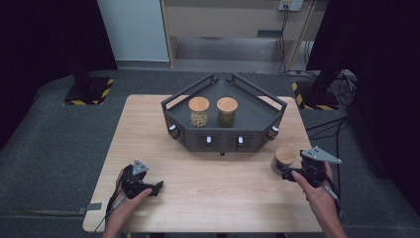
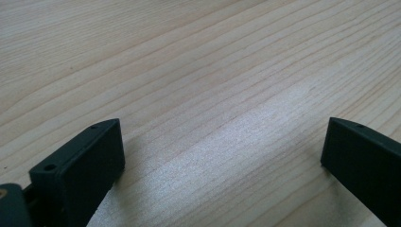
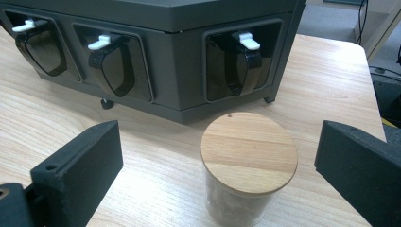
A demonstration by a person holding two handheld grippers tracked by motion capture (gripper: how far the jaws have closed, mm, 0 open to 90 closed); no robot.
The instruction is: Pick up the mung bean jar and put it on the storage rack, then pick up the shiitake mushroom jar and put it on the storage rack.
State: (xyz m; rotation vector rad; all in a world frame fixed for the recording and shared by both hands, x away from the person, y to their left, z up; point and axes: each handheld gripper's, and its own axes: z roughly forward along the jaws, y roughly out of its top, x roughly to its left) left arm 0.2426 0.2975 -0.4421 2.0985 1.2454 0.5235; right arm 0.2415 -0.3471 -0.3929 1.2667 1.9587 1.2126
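Jar with wooden lid is framed, untouched, between the spread jaws of the right gripper; left gripper is held wide open over the bare table.

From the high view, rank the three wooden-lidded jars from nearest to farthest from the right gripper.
1. Jar on the table, just left of the right gripper.
2. Dark-filled jar, right one on the grey rack.
3. Pale-filled jar, to its left.

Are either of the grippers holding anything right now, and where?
Nothing is held. The right gripper is open around the jar without touching it; the left gripper is open over the table.
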